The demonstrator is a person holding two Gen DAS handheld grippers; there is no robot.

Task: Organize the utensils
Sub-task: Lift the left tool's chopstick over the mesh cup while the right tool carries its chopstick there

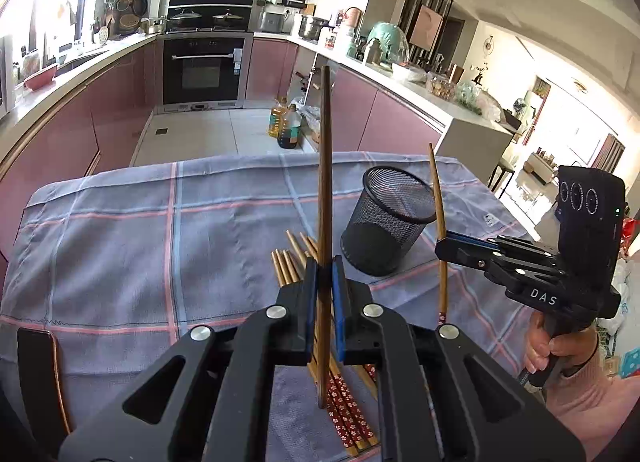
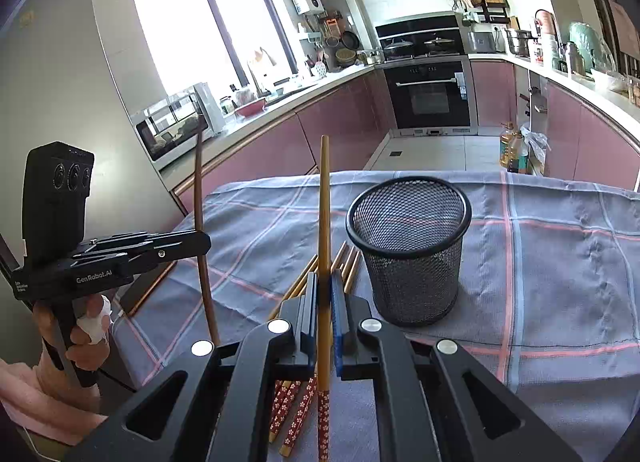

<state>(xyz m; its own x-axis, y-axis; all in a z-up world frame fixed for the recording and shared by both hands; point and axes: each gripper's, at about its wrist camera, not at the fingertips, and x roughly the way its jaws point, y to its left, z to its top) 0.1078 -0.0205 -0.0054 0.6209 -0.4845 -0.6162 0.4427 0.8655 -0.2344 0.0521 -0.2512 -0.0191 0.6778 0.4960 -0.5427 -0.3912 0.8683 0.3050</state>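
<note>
You've got 1 chopstick in each claw right now, both standing roughly upright. Your left gripper (image 1: pixel 325 274) is clamped on a dark brown chopstick (image 1: pixel 325 166), and your right gripper (image 2: pixel 325 294) is pinched on a lighter chopstick with a red flower-print end (image 2: pixel 324 246). In the left view the right one's stick sits just beside the black mesh cup (image 1: pixel 390 218), close to its rim.

Progress-wise, I'd call this early. The mesh cup looks empty from both views, so nothing's dropped in yet. The rest of the chopsticks (image 1: pixel 344 414) are lying in a loose bundle on the blue plaid tablecloth (image 1: pixel 120 242), right under your claws and just beside the cup. So what's left: get these 2 in, then work through the pile.

Stuff around: there's a dark flat thing with a copper-ish edge (image 1: pixel 40 374) at the near left corner of the table, can't tell what it is. Oil bottles (image 1: pixel 286 124) sit on the floor past the table, well out of your way. Main hazard I'd guess is your 2 grippers crowding each other over that narrow cup, or a tilted stick clipping the rim and tipping it.
</note>
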